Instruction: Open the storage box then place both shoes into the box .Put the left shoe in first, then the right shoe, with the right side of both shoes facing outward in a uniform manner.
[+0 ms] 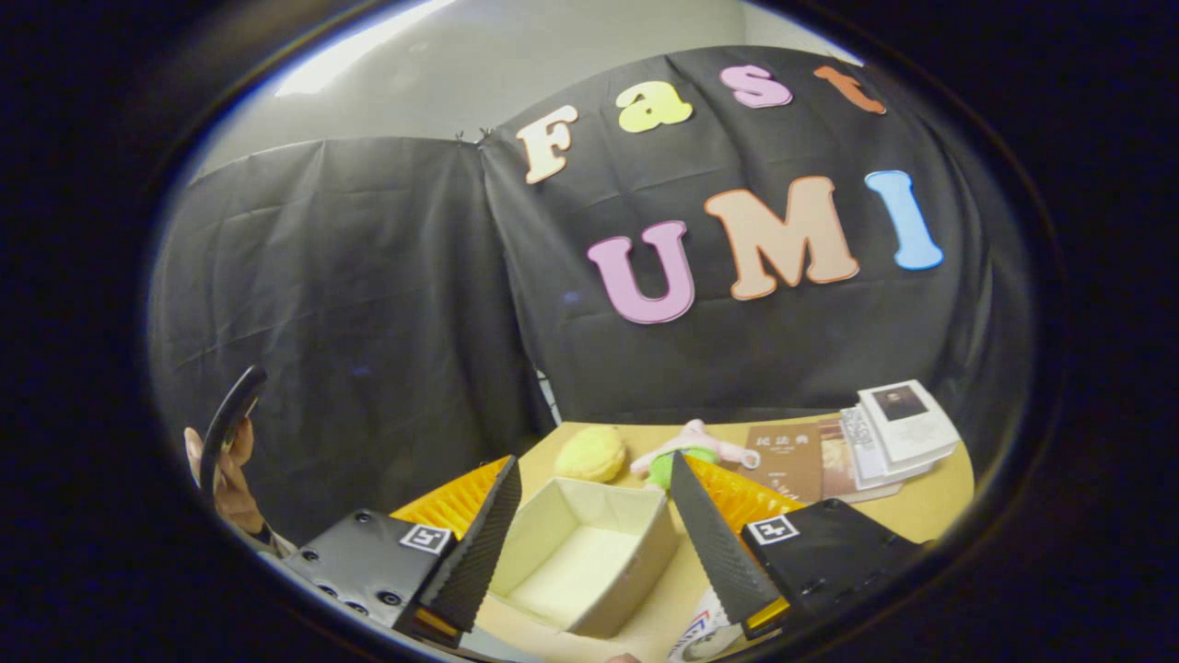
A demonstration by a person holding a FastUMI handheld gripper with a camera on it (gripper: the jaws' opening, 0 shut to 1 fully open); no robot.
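My gripper (594,511) hangs with its two fingers spread wide apart, gripping nothing. Between them, at twelve o'clock, sits the open cream cardboard storage box (589,552) on the tan wooden tabletop (930,506). Beyond the box, at twelve, lies a yellow plush toy (591,453), and just to its right, at one, a pink-and-green soft toy (691,451). At two o'clock lies a brown book (783,460), with a stack of white books (898,433) beside it farther right. Orange ridged panels (737,493) sit behind each finger. At nine o'clock a hand (230,479) holds a dark phone (230,424).
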